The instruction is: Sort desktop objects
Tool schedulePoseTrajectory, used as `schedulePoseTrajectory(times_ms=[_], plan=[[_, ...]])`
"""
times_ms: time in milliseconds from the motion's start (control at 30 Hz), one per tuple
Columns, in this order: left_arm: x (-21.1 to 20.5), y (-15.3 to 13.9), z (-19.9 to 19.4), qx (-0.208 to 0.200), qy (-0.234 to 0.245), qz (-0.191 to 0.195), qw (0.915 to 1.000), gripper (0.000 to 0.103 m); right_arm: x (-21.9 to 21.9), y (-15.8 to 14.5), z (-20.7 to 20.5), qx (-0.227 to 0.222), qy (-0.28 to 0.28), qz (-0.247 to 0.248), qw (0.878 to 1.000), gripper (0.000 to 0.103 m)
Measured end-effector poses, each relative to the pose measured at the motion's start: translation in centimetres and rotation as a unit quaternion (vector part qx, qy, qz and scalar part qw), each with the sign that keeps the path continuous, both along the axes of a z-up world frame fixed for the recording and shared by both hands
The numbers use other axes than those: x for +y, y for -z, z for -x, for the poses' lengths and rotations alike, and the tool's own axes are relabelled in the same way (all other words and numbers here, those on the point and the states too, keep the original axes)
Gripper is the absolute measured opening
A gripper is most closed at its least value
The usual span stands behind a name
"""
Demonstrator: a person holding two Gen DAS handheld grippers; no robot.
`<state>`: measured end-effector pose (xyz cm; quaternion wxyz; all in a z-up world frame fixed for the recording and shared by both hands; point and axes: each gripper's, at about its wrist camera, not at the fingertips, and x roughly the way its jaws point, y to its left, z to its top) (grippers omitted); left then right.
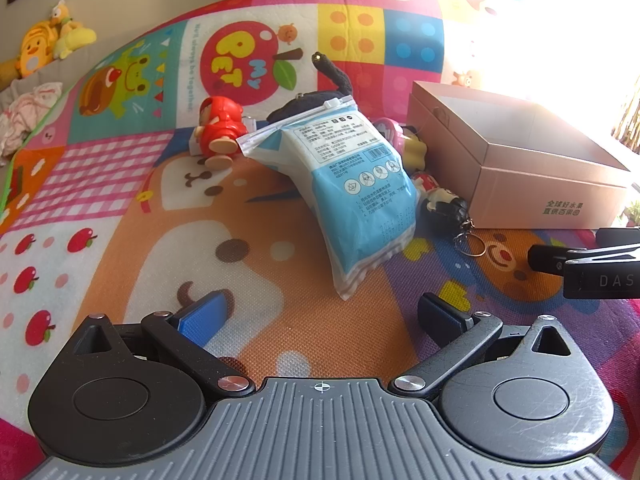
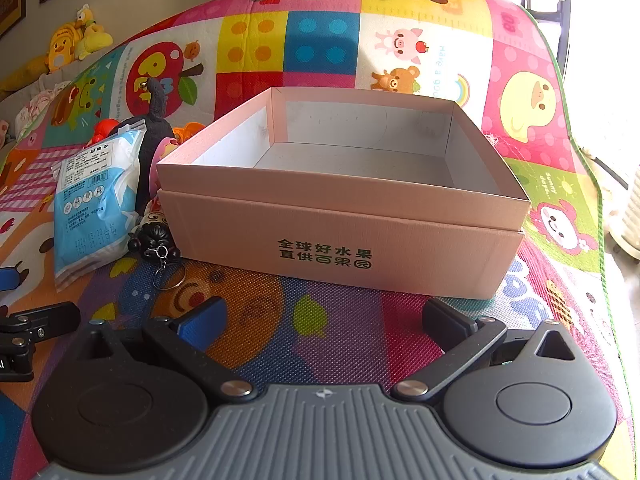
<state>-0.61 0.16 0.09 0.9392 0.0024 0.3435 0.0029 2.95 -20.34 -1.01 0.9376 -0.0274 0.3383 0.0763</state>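
Note:
A blue and white zip bag point(image 1: 356, 184) leans on a pile of toys in the middle of the play mat; it also shows in the right wrist view point(image 2: 94, 200). Around it lie a red hooded figurine point(image 1: 218, 136), a black plush toy point(image 1: 316, 96), a yellow toy point(image 1: 414, 150) and a black keychain figure point(image 1: 446, 206). An open pink cardboard box point(image 2: 344, 216) stands to the right and is empty inside. My left gripper point(image 1: 322, 316) is open and empty, a little short of the bag. My right gripper point(image 2: 322, 320) is open and empty in front of the box.
The colourful play mat point(image 1: 120, 208) covers the whole surface. Yellow plush toys point(image 1: 48, 40) and a heap of cloth point(image 1: 28, 116) lie beyond its far left edge. The right gripper's fingers point(image 1: 560, 260) reach in at the right of the left wrist view.

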Motion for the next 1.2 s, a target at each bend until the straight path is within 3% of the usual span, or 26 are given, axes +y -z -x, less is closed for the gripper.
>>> schedulePoseTrajectory(times_ms=[967, 1200], plan=[[-0.06, 0.02, -0.04, 0.000, 0.001, -0.001, 1.0000, 0.103, 0.00, -0.01, 0.05, 0.001, 0.000, -0.002, 1.000, 0.103], [0.00, -0.09, -0.16, 0.002, 0.002, -0.001, 1.0000, 0.103, 0.06, -0.38, -0.34, 0.031, -0.002, -0.001, 1.000, 0.103]])
